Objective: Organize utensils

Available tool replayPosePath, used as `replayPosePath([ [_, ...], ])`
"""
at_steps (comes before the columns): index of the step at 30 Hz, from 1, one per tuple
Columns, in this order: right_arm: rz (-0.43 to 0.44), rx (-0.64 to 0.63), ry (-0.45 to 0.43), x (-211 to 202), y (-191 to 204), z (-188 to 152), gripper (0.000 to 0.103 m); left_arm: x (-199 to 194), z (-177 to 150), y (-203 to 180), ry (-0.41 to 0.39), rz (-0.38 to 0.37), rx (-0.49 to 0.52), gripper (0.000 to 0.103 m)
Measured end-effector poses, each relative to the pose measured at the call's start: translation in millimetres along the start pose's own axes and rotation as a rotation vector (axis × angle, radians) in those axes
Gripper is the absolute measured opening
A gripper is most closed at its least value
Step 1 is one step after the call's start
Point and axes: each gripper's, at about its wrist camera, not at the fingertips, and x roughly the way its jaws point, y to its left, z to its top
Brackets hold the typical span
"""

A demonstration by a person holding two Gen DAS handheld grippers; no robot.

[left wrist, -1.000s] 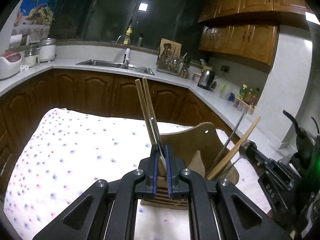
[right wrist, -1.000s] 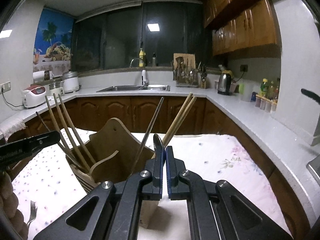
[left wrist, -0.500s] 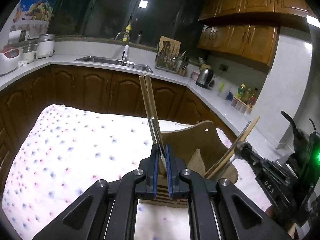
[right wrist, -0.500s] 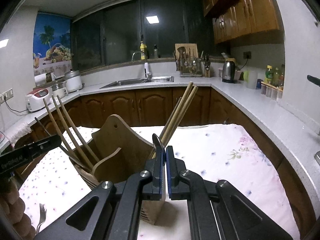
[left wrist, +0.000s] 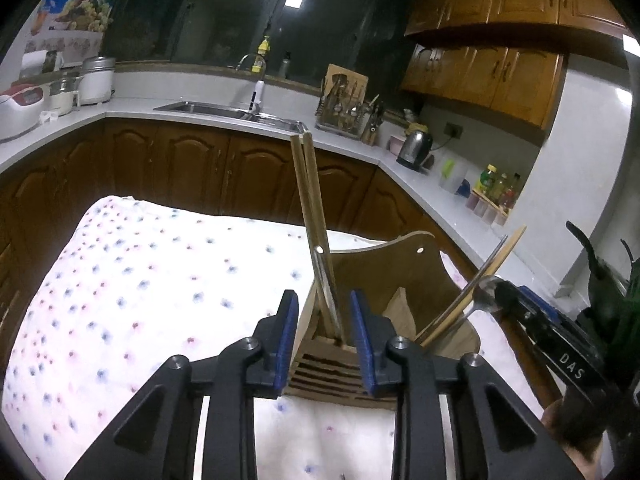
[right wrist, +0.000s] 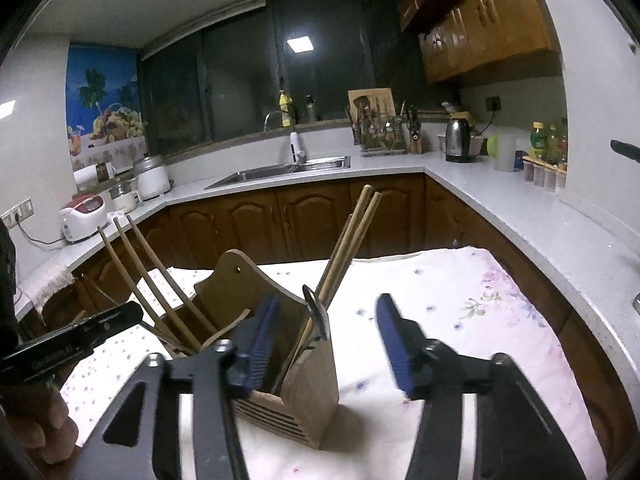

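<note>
On the table, at 6 o'clock in both wrist views, stands a wooden utensil holder [left wrist: 372,276] on a flower-print cloth [left wrist: 160,292].

Left wrist view: left gripper [left wrist: 325,338] sits just before the holder's near-left compartment. Jaws are opening; blue pads stand apart on either side of a pair of wooden chopsticks [left wrist: 310,216] and a metal utensil handle [left wrist: 326,280]. Pads touch neither; both stand upright in the compartment. At 3 o'clock, the right gripper [left wrist: 516,300] reaches in beside the holder's right compartment, where more chopsticks and a metal handle [left wrist: 486,268] lean toward 2 o'clock.

Right wrist view: right gripper [right wrist: 326,340], jaws opening, pads well apart. Between them are the holder's [right wrist: 308,364] right end and a metal utensil [right wrist: 316,318] standing in it; nothing is gripped. Two chopsticks [right wrist: 352,240] lean toward 1 o'clock from the same compartment. Three chopsticks [right wrist: 136,276] lean toward 11 o'clock from the far compartment. At 9 o'clock, the left gripper's body and a hand [right wrist: 48,432] below it.

Background, 12 o'clock: sink [right wrist: 280,170], kettle [right wrist: 458,140] on the counter.
</note>
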Motion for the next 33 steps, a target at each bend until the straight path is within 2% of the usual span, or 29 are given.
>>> replayPosePath([
  [2, 0.008, 0.019, 0.001, -2, -4, 0, 0.064, -2, -2, -1, 0.002, 0.006, -0.002, 0.035],
  [4, 0.010, 0.035, 0.001, -4, -7, 0, 0.069, -8, -3, -2, -0.007, 0.020, -0.002, 0.052],
  [5, 0.012, 0.040, 0.001, -5, -8, 0, 0.073, -10, -3, -2, -0.013, 0.026, 0.001, 0.055],
  [7, 0.018, 0.046, 0.002, -8, -9, -1, 0.075, -16, -5, -1, -0.016, 0.046, -0.002, 0.068],
  [9, 0.027, 0.052, 0.007, -10, -11, -1, 0.076, -23, -8, 2, -0.021, 0.055, -0.013, 0.074],
  [11, 0.049, 0.062, 0.010, -15, -11, -1, 0.081, -30, -11, 3, -0.011, 0.088, -0.021, 0.083],
  [15, 0.083, 0.077, 0.005, -28, -8, -5, 0.089, -50, -15, 2, -0.011, 0.107, -0.012, 0.086],
  [20, 0.125, 0.068, -0.002, -53, 1, -12, 0.095, -84, -26, -3, -0.033, 0.150, 0.000, 0.094],
  [33, 0.213, 0.072, -0.025, -134, 20, -43, 0.099, -173, -75, -13, -0.059, 0.173, 0.002, 0.097],
])
